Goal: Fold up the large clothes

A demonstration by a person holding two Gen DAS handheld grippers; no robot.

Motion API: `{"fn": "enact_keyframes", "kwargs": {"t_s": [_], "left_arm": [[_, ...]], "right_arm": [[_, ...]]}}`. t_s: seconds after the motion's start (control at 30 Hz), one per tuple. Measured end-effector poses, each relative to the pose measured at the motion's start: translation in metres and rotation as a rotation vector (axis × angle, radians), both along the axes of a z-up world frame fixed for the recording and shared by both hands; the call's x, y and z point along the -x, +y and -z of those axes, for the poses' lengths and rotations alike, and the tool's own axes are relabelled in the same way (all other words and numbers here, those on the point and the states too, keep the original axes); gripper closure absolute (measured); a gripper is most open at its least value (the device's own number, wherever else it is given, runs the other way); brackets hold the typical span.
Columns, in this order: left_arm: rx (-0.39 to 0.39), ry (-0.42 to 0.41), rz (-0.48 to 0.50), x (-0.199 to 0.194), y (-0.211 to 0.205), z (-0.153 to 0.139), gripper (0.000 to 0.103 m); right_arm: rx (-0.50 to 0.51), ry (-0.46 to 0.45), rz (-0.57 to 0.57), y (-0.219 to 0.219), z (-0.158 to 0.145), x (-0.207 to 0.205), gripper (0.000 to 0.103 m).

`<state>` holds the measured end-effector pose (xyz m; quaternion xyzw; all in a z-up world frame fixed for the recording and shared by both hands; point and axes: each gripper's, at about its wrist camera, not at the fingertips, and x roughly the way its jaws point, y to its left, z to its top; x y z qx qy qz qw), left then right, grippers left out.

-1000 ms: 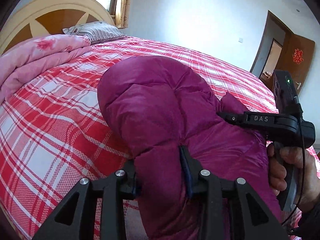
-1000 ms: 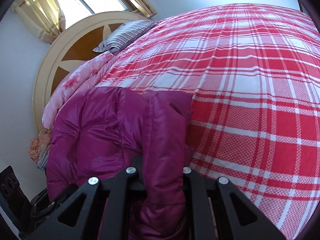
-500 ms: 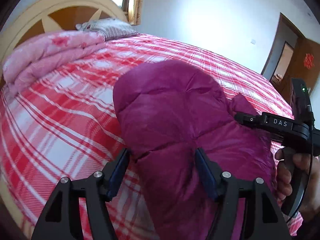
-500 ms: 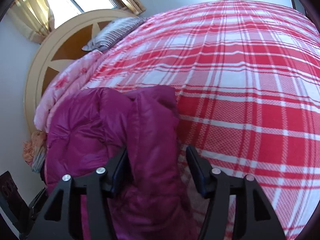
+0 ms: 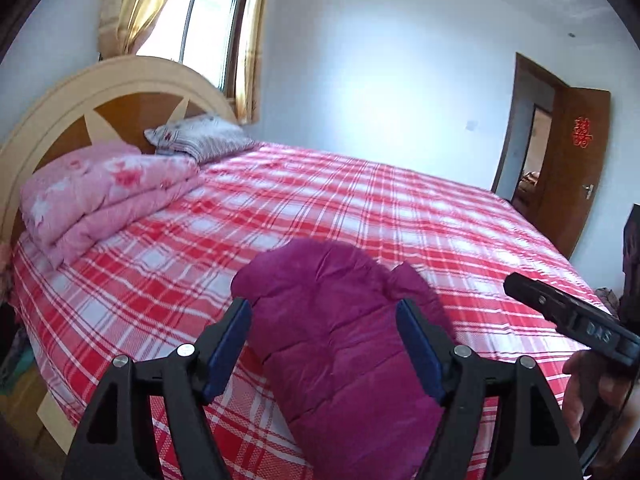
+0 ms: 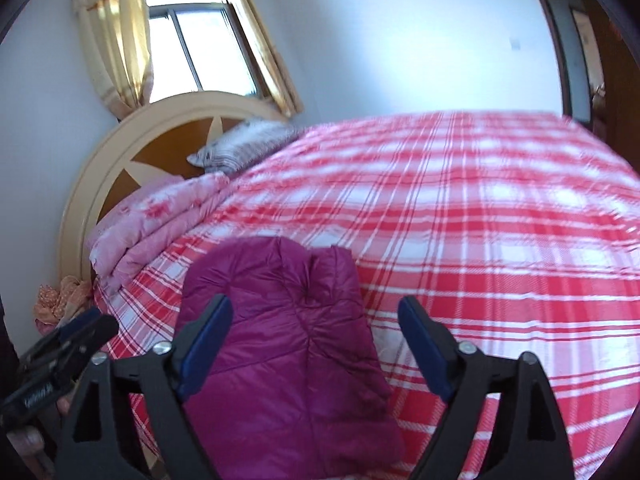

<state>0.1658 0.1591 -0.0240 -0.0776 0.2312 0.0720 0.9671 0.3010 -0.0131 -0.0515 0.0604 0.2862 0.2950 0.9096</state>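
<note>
bed in red plaid: jacket near its foot; quilt, pillow by headboard

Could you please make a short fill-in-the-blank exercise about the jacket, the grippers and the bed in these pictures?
1. The puffy jacket lying on the bed is ____ in colour.
2. The jaws of the left gripper and the right gripper are both ____.
3. The bed sheet has a red and white ____ pattern.
4. The folded pink quilt lies next to the ____ pillow.

Missing words: purple; open; plaid; striped
</note>
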Motion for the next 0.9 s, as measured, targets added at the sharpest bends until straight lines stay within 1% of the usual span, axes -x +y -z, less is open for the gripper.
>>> {"fn": "enact_keyframes", "kwargs": {"t_s": [0.1,0.33,0.5,0.9], "left_arm": [[-0.003,-0.023,0.02,0.006,-0.004,-0.008,0.028],[-0.021,-0.06,0.034,0.014,-0.008,-0.019,0.028],[-0.02,-0.056,0.026,0.013,-0.006,-0.018,0.027],[-0.025,-0.062,0.031,0.015,-0.008,-0.02,0.027]], "right_arm": [[0.005,-0.049,0.01,-0.003,-0.014,0.017,0.011],[-0.005,-0.101,0.0,-0.007,-0.032,0.041,0.01],[-0.02,-0.119,-0.007,-0.01,-0.038,0.05,0.01],[-0.015,-0.159,0.0,-0.015,-0.047,0.067,0.009]]}}
